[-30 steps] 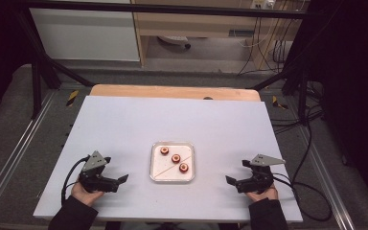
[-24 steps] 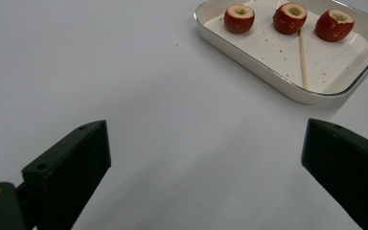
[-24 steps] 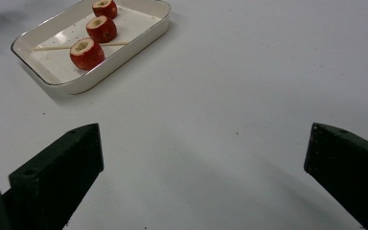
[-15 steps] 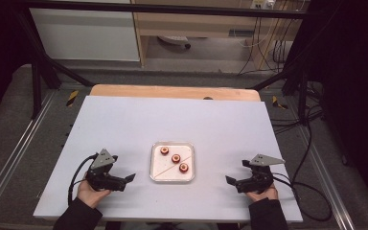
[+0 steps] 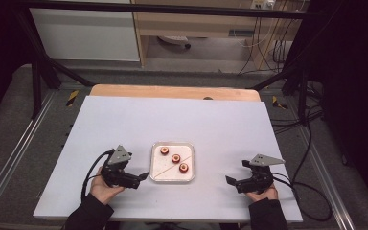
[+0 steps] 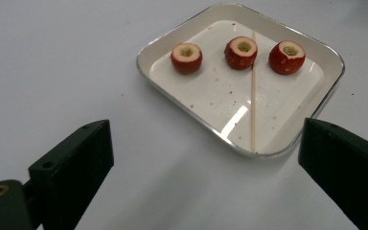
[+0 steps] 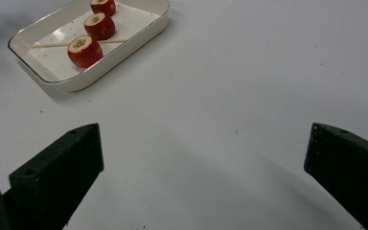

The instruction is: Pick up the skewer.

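Note:
A white square dish (image 5: 158, 172) (image 6: 323, 55) (image 7: 139, 36) sits near the table's front middle. In it lie three red cored fruits (image 5: 176, 158) (image 6: 240, 52) (image 7: 100, 25) and a thin wooden skewer (image 6: 253, 103) (image 7: 48, 45) (image 5: 165, 169). My left gripper (image 5: 142, 178) (image 6: 206, 167) is open just left of the dish, its jaws wide apart and pointing at the dish's near corner. My right gripper (image 5: 230, 181) (image 7: 206, 167) is open at the table's front right, well away from the dish, with nothing between its jaws.
The white tabletop (image 5: 172, 124) stretches wide behind the dish, with a wooden strip (image 5: 172, 92) along its far edge. Metal frame rails (image 5: 9, 158) run along both sides, and cables (image 5: 311, 187) trail off the right.
My left gripper has moved right and slightly forward, from the front left to right beside the dish. The right gripper has stayed put.

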A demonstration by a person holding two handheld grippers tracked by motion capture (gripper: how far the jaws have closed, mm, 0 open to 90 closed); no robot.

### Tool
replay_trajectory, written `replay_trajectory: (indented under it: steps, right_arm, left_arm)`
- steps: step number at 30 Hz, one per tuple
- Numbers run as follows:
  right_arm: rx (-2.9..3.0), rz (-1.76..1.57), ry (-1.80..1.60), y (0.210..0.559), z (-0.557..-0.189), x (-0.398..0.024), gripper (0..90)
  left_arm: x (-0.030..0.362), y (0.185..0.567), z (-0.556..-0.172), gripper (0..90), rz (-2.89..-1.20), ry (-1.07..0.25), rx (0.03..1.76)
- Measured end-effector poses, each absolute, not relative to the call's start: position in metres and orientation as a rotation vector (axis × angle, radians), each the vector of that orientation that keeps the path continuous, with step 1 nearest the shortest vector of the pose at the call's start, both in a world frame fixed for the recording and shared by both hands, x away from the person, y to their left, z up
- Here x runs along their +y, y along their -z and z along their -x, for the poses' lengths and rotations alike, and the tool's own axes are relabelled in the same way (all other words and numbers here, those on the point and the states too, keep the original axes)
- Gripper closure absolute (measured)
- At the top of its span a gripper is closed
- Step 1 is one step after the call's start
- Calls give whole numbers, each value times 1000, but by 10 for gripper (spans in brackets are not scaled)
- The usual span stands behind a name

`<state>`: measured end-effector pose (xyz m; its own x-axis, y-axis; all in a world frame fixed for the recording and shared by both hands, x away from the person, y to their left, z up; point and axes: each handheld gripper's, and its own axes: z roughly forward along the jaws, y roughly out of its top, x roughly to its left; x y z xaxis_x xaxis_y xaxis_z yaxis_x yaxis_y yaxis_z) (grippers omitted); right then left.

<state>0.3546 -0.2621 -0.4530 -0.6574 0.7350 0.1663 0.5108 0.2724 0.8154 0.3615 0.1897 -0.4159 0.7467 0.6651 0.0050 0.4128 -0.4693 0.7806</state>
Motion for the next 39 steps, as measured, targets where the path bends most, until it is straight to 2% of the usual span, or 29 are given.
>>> replay_trajectory:
  steps: [9,14,15,16,21,26,39]
  right_arm:
    - [2305,-1158,-1331,454,-355,-261,4]
    - [2303,-1155,-1333,454,-355,-261,4]
    - [2303,-1155,-1333,454,-355,-261,4]
    - [2306,-1157,-1333,454,-355,-261,4]
    - [2310,-1158,-1333,454,-355,-261,4]
    - [2311,-1153,-1332,454,-355,-261,4]
    - [2313,-1151,-1334,454,-355,-261,4]
  left_arm:
    - [153,418,-372,129,-2193,-363,792]
    - [141,420,-375,276,-2217,-360,791]
    - [139,421,-376,276,-2225,-353,793]
    - [136,424,-378,333,-2235,-335,799]
    - [130,429,-378,457,-2258,-347,810]
    - [126,433,-377,620,-2261,-338,798]
    - [119,442,-376,782,-2288,-325,767]
